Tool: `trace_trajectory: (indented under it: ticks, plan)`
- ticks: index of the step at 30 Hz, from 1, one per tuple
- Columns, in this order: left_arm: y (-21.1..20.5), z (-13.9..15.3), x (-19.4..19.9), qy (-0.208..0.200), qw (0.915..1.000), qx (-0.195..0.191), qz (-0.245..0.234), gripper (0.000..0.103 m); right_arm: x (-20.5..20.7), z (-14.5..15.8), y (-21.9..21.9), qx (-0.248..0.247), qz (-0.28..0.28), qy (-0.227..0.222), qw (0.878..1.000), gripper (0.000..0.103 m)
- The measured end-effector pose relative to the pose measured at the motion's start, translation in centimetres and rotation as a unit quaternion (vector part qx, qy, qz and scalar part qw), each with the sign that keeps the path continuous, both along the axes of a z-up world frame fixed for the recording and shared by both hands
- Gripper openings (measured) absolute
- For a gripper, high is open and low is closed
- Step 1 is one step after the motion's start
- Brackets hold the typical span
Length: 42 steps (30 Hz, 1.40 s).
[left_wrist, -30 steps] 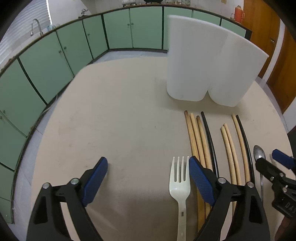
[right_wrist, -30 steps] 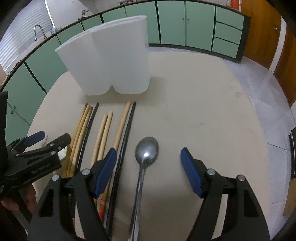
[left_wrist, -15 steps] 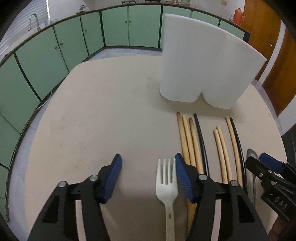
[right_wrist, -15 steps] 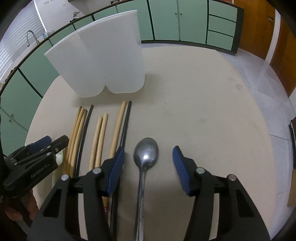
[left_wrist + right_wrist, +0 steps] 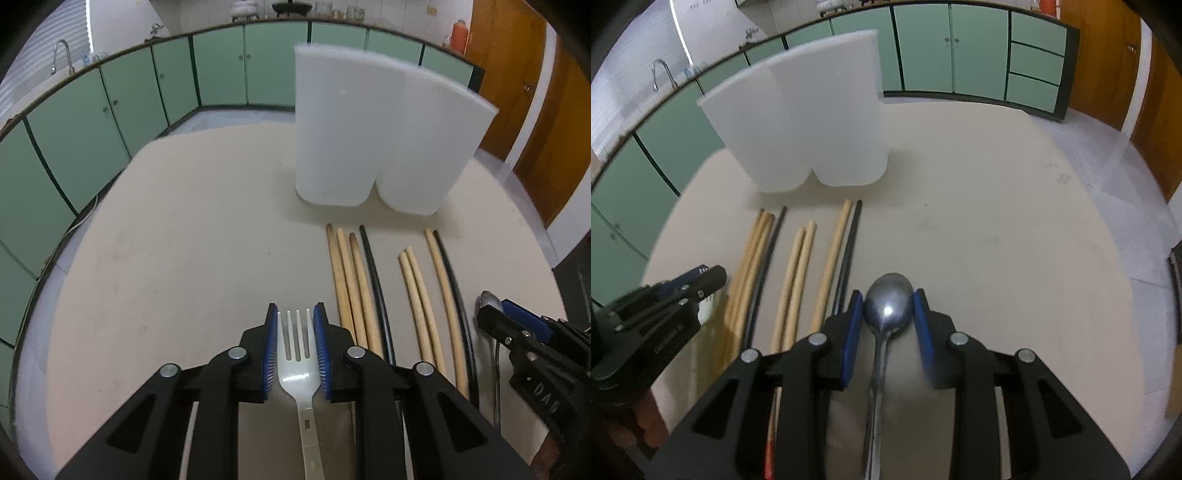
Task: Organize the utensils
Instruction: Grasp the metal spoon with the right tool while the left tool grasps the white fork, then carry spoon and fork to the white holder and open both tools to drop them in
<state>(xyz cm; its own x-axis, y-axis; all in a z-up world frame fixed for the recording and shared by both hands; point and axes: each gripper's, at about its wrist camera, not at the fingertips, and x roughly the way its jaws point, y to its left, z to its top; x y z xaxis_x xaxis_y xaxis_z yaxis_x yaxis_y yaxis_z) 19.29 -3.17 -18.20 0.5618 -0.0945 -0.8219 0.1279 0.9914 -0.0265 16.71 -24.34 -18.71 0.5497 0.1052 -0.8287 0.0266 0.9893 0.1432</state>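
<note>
The fork (image 5: 296,345) and spoon (image 5: 888,306) lie on the tabletop (image 5: 184,258). Both jaws have squeezed in and now grip them. Next comes the lift to the white holder (image 5: 809,125) at 12 o'clock, I think.

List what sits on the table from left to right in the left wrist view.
fork → three tan chopsticks → black chopstick → two pale chopsticks → tan chopstick → second black chopstick → spoon

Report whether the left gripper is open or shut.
Shut: the left gripper has both blue pads pressed against the sides of the white fork.
</note>
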Motion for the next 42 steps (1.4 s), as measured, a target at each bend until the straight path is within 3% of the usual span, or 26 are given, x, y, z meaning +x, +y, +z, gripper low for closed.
trace_trajectory:
  ticks: [11, 13, 17, 18, 19, 20, 33, 37, 42]
  plan:
    - [2.0, 4.8, -5.9, -0.108, 0.9926, -0.054, 0.009, 0.019, -4.0, 5.8, -2.5, 0.047, 0.028, -0.112, 0.992, 0.027]
    - [4.6, 5.6, -4.4, -0.121, 0.9908, -0.060, 0.009, 0.019, -4.5, 7.2, -2.6, 0.054, 0.031, -0.131, 0.989, 0.026]
    - [5.3, 7.5, -5.2, -0.152, 0.9859, -0.070, 0.007, 0.019, -5.3, 9.3, -2.7, 0.068, 0.036, -0.164, 0.984, 0.026]
    - [5.3, 8.0, -5.4, -0.157, 0.9849, -0.073, 0.005, 0.019, -5.2, 9.6, -3.0, 0.069, 0.036, -0.168, 0.983, 0.020]
    - [5.2, 8.4, -5.5, -0.162, 0.9839, -0.075, 0.003, 0.019, -5.3, 10.0, -3.0, 0.072, 0.038, -0.172, 0.982, 0.005]
    - [5.2, 8.8, -5.7, -0.168, 0.9828, -0.077, 0.002, 0.019, -5.2, 10.4, -3.0, 0.076, 0.043, -0.173, 0.981, 0.001]
    - [4.5, 10.7, -5.0, -0.180, 0.9797, -0.087, -0.006, 0.019, -4.7, 10.9, -2.9, 0.074, 0.050, -0.176, 0.980, 0.001]
    - [4.7, 12.9, -4.0, -0.203, 0.9739, -0.100, -0.012, 0.019, -4.2, 13.0, -2.5, 0.074, 0.068, -0.201, 0.974, 0.001]
    - [5.1, 17.3, -1.5, -0.247, 0.9604, -0.128, -0.017, 0.019, -2.4, 16.9, -2.4, 0.080, 0.088, -0.241, 0.963, 0.001]
